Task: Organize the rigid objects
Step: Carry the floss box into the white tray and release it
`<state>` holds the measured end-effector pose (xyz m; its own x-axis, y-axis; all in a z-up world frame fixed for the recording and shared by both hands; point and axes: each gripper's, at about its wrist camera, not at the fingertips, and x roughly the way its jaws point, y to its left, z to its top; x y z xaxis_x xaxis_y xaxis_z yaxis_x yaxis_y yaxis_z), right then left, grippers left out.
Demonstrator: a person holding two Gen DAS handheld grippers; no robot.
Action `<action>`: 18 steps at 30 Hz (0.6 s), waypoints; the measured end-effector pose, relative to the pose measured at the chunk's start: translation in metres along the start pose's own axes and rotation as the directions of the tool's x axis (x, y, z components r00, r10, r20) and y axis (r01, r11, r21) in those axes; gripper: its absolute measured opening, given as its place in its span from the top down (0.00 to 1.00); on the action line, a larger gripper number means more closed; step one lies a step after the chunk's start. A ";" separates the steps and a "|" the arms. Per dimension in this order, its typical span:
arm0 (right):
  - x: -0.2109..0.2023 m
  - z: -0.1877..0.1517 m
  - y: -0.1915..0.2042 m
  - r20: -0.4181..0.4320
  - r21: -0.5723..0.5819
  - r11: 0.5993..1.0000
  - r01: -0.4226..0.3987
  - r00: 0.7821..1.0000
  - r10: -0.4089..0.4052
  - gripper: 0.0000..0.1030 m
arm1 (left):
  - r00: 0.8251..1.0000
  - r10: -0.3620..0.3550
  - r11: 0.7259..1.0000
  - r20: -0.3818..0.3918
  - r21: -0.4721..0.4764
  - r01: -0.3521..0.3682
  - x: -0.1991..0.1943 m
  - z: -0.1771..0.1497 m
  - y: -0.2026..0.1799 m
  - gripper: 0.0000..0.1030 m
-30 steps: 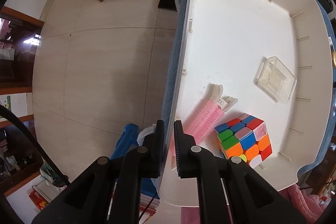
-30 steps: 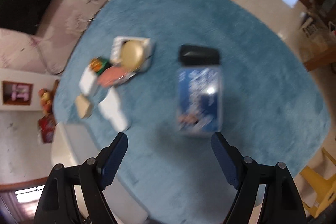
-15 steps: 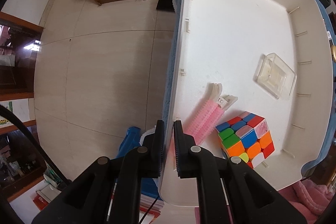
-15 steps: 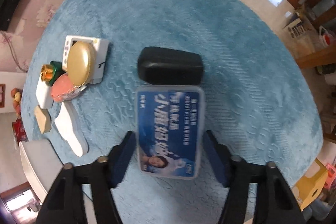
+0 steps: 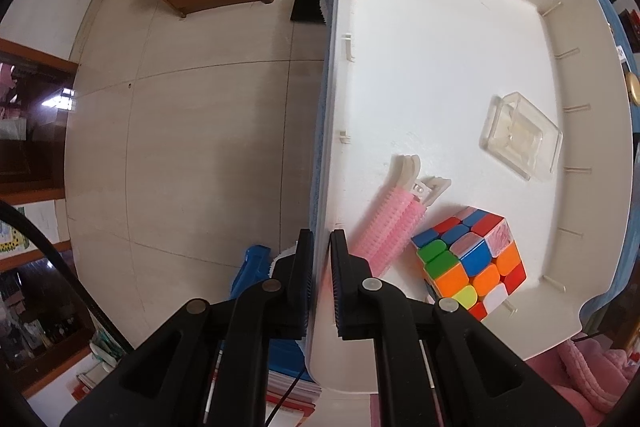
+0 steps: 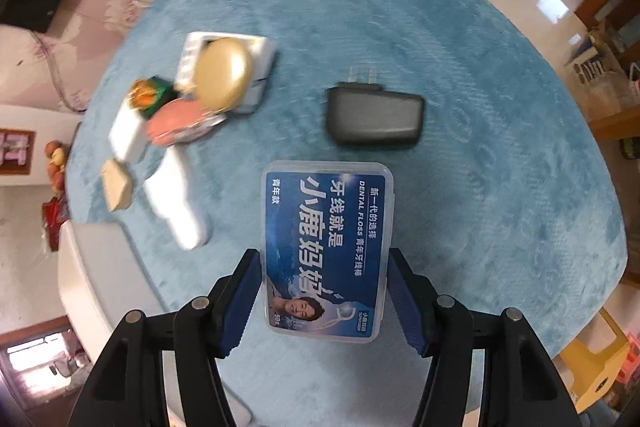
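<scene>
Left wrist view: my left gripper is clamped on the near side wall of the white tray, which holds a pink hair roller by that wall, a colour cube at the near corner, and a clear plastic box towards the far side; my right gripper has just closed onto the dental floss box over the blue cloth, a black charger beyond it.
</scene>
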<state>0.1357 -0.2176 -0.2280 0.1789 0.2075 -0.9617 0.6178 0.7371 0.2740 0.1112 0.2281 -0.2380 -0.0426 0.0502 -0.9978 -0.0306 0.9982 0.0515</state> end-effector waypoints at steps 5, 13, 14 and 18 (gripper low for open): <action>-0.019 -0.024 0.029 0.016 -0.067 0.996 -0.053 0.998 0.055 0.39 | 1.000 -0.007 0.999 0.006 0.035 0.007 -0.001 -0.002 -0.002 0.93; -0.054 -0.063 0.084 0.068 -0.250 0.959 -0.136 0.985 0.157 0.39 | 0.999 -0.031 0.995 0.022 0.099 0.028 -0.004 -0.005 -0.006 0.93; -0.059 -0.070 0.092 0.079 -0.280 0.950 -0.139 0.983 0.167 0.39 | 0.999 -0.033 0.994 0.023 0.104 0.031 -0.003 -0.005 -0.006 0.93; -0.072 -0.093 0.116 0.090 -0.398 0.905 -0.150 0.975 0.201 0.39 | 0.999 -0.048 0.989 0.024 0.144 0.044 -0.004 -0.006 -0.006 0.94</action>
<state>0.1235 -0.0871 -0.1274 0.3677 0.2925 -0.8827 0.2280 0.8919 0.3905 0.1054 0.2218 -0.2344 -0.0167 0.0033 -0.9999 0.1119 0.9937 0.0014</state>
